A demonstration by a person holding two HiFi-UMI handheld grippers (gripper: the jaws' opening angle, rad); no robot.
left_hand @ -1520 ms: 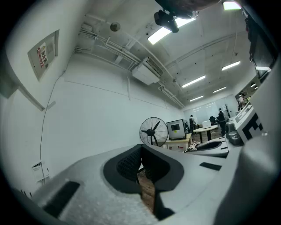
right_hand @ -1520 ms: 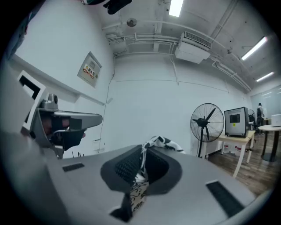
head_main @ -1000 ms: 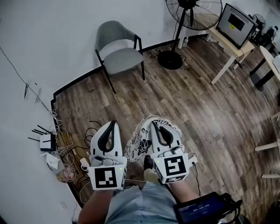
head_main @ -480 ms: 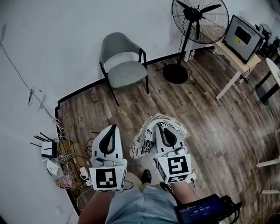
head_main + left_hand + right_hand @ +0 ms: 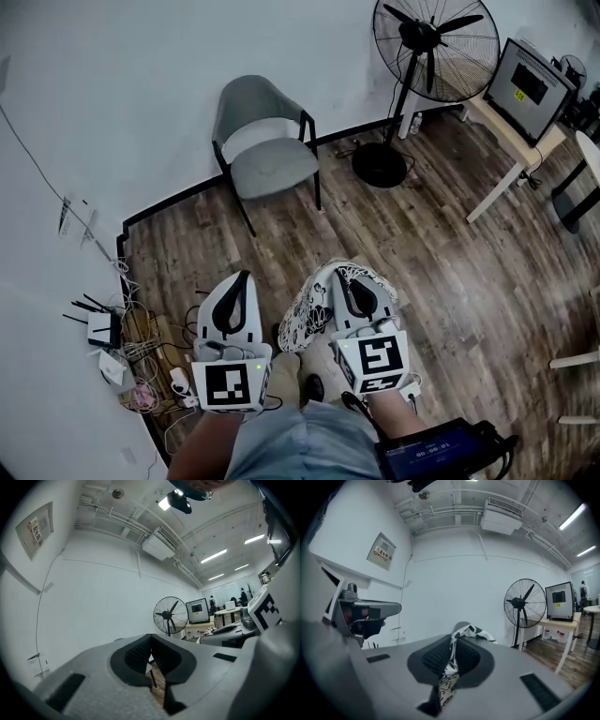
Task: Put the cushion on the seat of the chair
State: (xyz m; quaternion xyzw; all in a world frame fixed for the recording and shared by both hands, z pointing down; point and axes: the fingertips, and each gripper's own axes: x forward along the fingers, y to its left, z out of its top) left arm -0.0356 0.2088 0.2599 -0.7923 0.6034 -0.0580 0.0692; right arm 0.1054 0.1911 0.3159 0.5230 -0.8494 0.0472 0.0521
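Hanging at 6 o'clock in the head view, the cushion is gripped by one edge in the right gripper, whose jaws are pressed together on the patterned fabric. The left gripper is carried just beside it at 7 o'clock, its jaws closed on nothing. The chair is seen well apart at 12 o'clock, backed close to the white wall, its grey seat turned toward the room. Between cushion and chair a broad stretch of wood floor is left open. That stretch is bounded at 9 o'clock by cables and a router along the wall's base, at 1 o'clock by a standing fan, and at 2 o'clock by a table leg.
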